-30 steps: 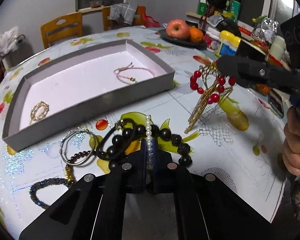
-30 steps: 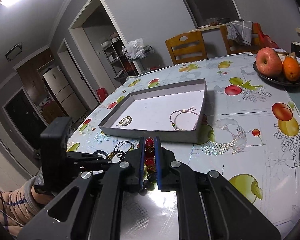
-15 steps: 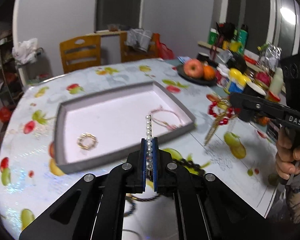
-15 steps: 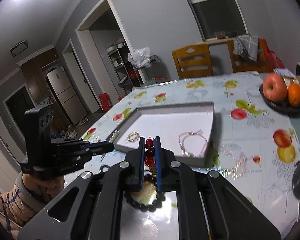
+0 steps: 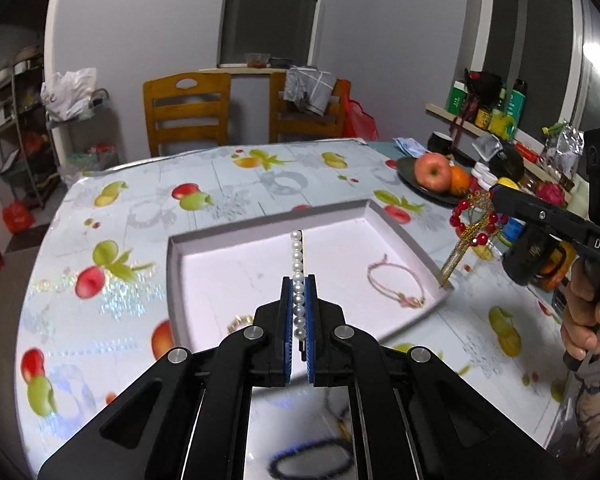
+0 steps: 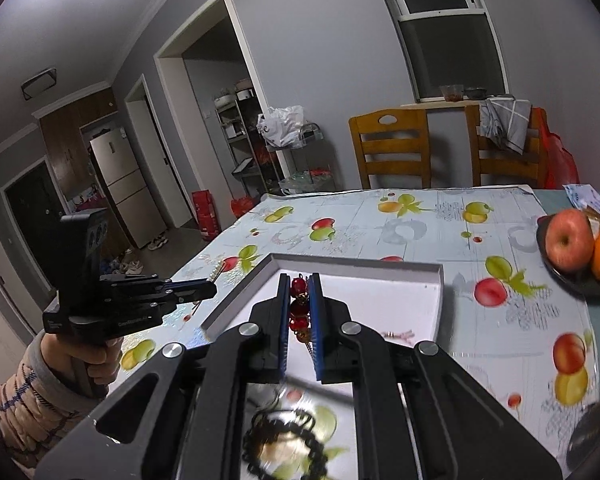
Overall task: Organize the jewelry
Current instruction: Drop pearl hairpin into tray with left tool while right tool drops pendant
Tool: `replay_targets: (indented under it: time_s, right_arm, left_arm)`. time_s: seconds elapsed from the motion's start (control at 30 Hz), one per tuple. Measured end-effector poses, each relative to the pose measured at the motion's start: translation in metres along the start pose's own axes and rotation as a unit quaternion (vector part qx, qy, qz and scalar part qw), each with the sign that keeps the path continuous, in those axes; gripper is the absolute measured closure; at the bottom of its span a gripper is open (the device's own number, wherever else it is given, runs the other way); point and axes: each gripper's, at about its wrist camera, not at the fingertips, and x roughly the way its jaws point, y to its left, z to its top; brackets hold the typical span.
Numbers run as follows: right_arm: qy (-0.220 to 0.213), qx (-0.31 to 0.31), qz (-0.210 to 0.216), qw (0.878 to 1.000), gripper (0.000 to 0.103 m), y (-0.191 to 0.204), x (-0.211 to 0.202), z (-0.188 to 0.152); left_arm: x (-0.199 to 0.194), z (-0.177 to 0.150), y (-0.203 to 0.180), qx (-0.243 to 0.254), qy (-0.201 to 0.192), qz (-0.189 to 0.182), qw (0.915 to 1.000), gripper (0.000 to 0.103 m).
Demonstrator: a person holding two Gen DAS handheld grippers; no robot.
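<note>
I am clenching my left gripper (image 5: 299, 296) on the white pearl strand (image 5: 297, 258), its length pointing ahead over the shallow grey tray (image 5: 268, 226) below; my right gripper (image 6: 300, 300) is gripping the red bead bracelet (image 6: 299, 308) at the tray's right edge.

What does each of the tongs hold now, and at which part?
Left tongs: the pearl strand, clamped along its lower beads. Right tongs: the red bead bracelet, gripped on its beads, gold tassel hanging.

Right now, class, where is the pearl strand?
In the left wrist view, the pearl strand is clamped in the left gripper, held above the grey tray, left of the pink bracelet.
</note>
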Motion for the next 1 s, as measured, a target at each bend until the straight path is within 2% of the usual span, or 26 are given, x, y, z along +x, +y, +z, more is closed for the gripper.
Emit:
replay_targets:
  time_s: [0.2, 0.5, 0.67, 0.77, 0.83, 0.87, 0.9, 0.93, 0.97, 1.0]
  right_arm:
    - [0.027, 0.003, -0.015, 1.000, 0.094, -0.007, 0.051, 0.009]
    - [0.093, 0.013, -0.050, 0.994, 0.094, -0.034, 0.135, -0.001]
    - [0.132, 0.023, -0.068, 0.989, 0.094, -0.051, 0.161, -0.010]
    - [0.137, 0.034, -0.084, 0.986, 0.094, -0.063, 0.165, -0.015]
    - [0.137, 0.047, -0.091, 0.985, 0.093, -0.071, 0.164, -0.019]
    - [0.136, 0.051, -0.093, 0.985, 0.092, -0.074, 0.162, -0.020]
    - [0.132, 0.058, -0.096, 0.985, 0.086, -0.078, 0.160, -0.021]
    - [0.128, 0.064, -0.096, 0.985, 0.075, -0.081, 0.156, -0.021]
    - [0.117, 0.075, -0.094, 0.986, 0.069, -0.085, 0.150, -0.022]
    - [0.109, 0.080, -0.096, 0.986, 0.063, -0.086, 0.145, -0.023]
  left_arm:
    - [0.041, 0.014, 0.022, -0.011, 0.024, 0.008, 0.9996, 0.097]
    - [0.113, 0.013, 0.043, -0.020, 0.091, 0.024, 0.9954, 0.097]
    - [0.136, 0.005, 0.051, -0.024, 0.128, 0.029, 0.9911, 0.097]
    - [0.141, 0.000, 0.052, -0.020, 0.136, 0.033, 0.9899, 0.097]
    - [0.141, -0.002, 0.053, -0.020, 0.135, 0.038, 0.9899, 0.088]
    - [0.138, -0.002, 0.053, -0.024, 0.131, 0.034, 0.9905, 0.075]
    - [0.136, -0.002, 0.054, -0.027, 0.126, 0.031, 0.9911, 0.062]
    - [0.130, -0.002, 0.055, -0.031, 0.116, 0.031, 0.9923, 0.056]
    - [0.127, -0.002, 0.055, -0.033, 0.110, 0.031, 0.9929, 0.047]
    - [0.122, -0.002, 0.055, -0.033, 0.103, 0.030, 0.9937, 0.042]
